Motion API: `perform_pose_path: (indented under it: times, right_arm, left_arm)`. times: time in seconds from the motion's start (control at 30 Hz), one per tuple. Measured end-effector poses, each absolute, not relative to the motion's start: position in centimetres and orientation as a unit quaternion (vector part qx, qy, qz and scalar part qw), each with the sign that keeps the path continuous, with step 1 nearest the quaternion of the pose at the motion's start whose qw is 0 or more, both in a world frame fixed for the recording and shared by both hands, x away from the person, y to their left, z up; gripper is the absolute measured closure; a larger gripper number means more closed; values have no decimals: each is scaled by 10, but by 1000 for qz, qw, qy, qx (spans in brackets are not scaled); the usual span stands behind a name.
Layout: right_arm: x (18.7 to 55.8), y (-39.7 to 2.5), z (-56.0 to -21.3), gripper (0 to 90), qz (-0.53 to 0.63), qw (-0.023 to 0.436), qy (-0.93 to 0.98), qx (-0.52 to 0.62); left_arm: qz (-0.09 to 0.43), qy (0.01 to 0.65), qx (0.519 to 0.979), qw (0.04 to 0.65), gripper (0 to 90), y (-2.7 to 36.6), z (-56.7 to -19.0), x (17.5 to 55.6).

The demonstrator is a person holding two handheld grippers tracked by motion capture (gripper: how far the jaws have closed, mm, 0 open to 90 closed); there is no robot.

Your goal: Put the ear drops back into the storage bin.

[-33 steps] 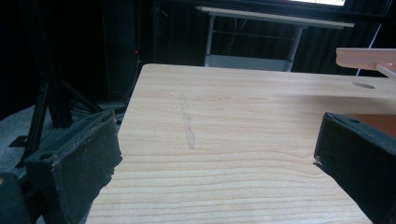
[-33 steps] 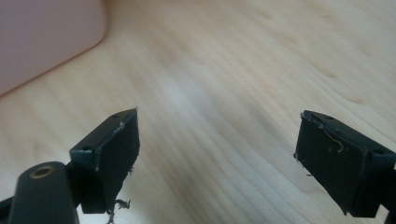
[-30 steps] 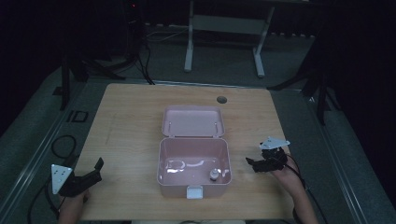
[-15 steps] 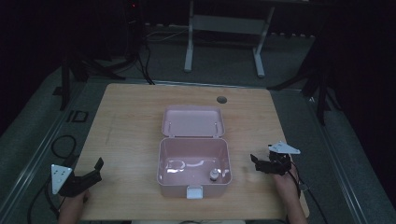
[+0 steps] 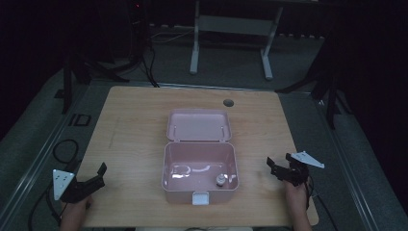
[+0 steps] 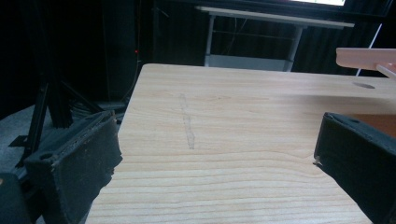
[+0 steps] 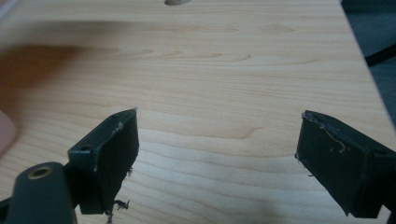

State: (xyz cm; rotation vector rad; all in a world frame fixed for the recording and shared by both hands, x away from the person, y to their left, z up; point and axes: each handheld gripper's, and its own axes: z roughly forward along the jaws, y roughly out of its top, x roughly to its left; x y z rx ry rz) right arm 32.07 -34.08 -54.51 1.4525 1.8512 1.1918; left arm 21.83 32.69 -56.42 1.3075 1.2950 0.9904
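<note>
Judging the pink box [image 5: 199, 166] light, rigid, slippery plastic, I'd pinch its lid [image 5: 198, 125] edge; left gripper [image 5: 91, 180] and right gripper [image 5: 279, 168] gape wide, empty.

The open pink box [image 5: 199, 168] sits in the middle of the frame and blocks the way there. The bench [image 5: 130, 130] is bare to the left, right and top of it.

L gripper [image 5: 98, 174]: blk body, grey tri plate | R gripper [image 5: 275, 166]: same, cable | fingers [image 7: 112, 154] frayed pads
</note>
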Motion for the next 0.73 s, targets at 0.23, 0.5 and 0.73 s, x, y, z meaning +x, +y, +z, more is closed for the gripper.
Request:
perform_pose_path:
  times: [0.23,0.5,0.73]
  right_arm:
    - [322,-349,-549,134,446,230,656,564]
    - [325,-352,-553,133,447,213,652,575]
    - [325,-352,-552,132,446,214,653,574]
  left_arm:
    - [410,536,541,502,4,327,-564,218]
    - [410,536,541,502,5,327,-564,218]
    - [409,536,541,502,4,327,-564,218]
